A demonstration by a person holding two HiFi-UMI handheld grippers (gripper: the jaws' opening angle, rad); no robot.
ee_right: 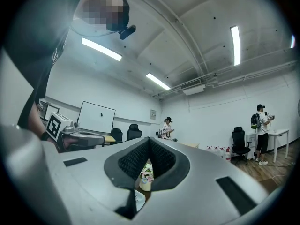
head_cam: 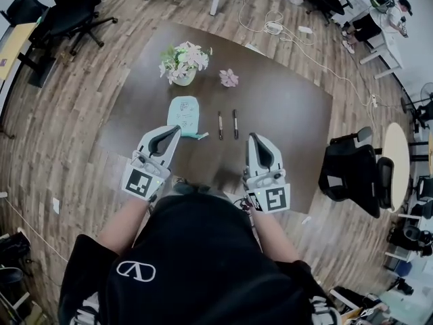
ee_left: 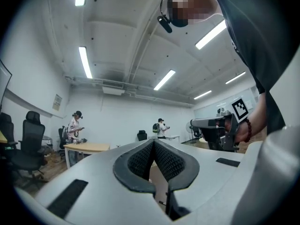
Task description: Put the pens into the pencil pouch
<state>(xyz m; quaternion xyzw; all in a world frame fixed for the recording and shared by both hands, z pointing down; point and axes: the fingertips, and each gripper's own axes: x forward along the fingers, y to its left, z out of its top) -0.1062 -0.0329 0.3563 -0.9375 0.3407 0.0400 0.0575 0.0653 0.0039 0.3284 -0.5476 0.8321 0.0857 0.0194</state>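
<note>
A pen (head_cam: 220, 124) and a second pen (head_cam: 235, 123) lay side by side on the dark bench (head_cam: 291, 114), just right of the pale teal pencil pouch (head_cam: 184, 112). Neither was in it, and I couldn't tell whether the pouch was unzipped. The job looked not yet begun. The left gripper (head_cam: 174, 131) and right gripper (head_cam: 254, 139) hung near the bench's front edge, fingers closed on nothing. Next, I'd judge, one must open over a pen while the other steadies the pouch. Beyond stood a flower pot (head_cam: 181, 77) holding a bouquet, with a loose pink blossom (head_cam: 229, 78) nearby.
</note>
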